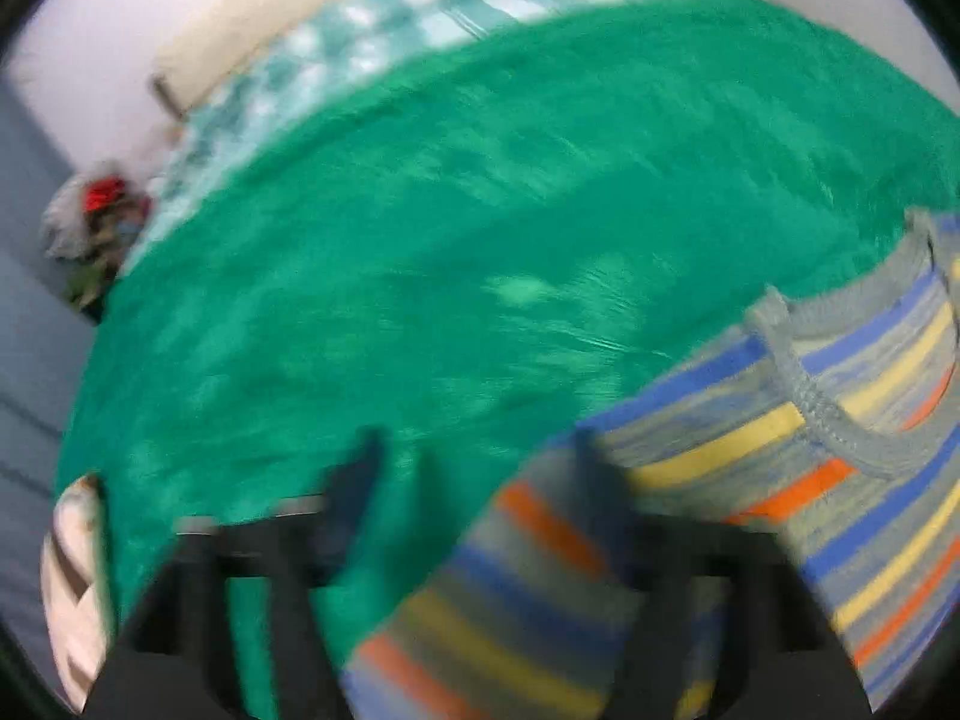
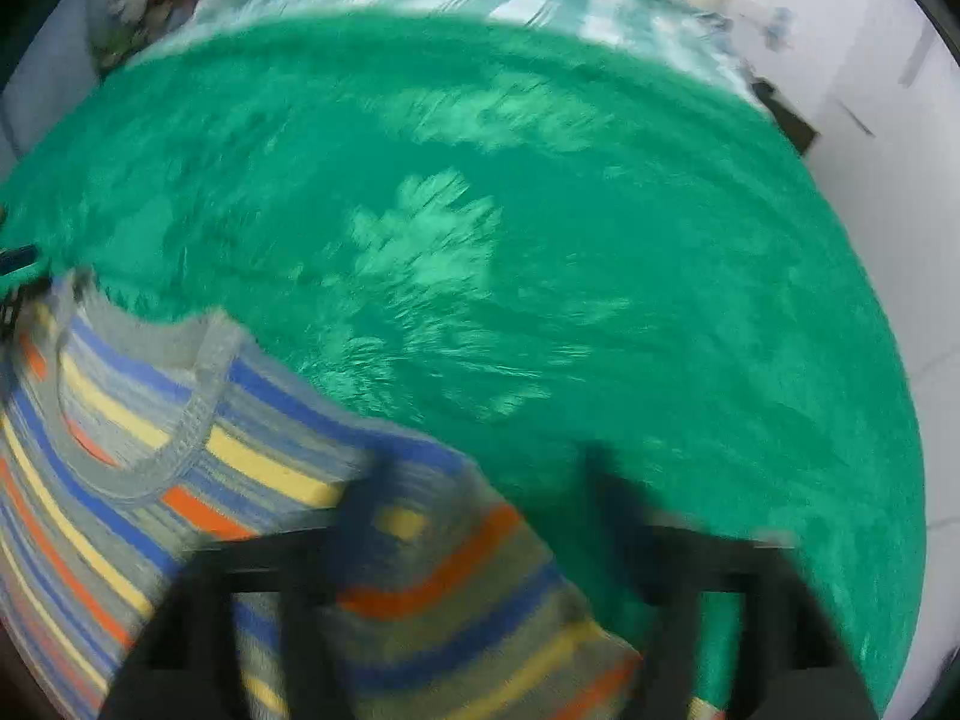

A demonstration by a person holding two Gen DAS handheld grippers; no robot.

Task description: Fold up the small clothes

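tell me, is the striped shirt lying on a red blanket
No, the striped shirt lies on a green fuzzy blanket, seen plainly in the right wrist view.

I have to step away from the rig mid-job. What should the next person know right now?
Left tongs: open, nothing gripped, over the left sleeve of the striped shirt.
Right tongs: open, nothing gripped, over the shirt's right sleeve.
The shirt lies spread on the green blanket, collar pointing away from you. Both views are blurred, so whether the fingertips touch cloth cannot be told.
Done: shirt laid out; no fold shows.
Left: grip both sleeves or shoulders, fold them in, then fold the body. A pile of other clothes sits past the bed's edge.
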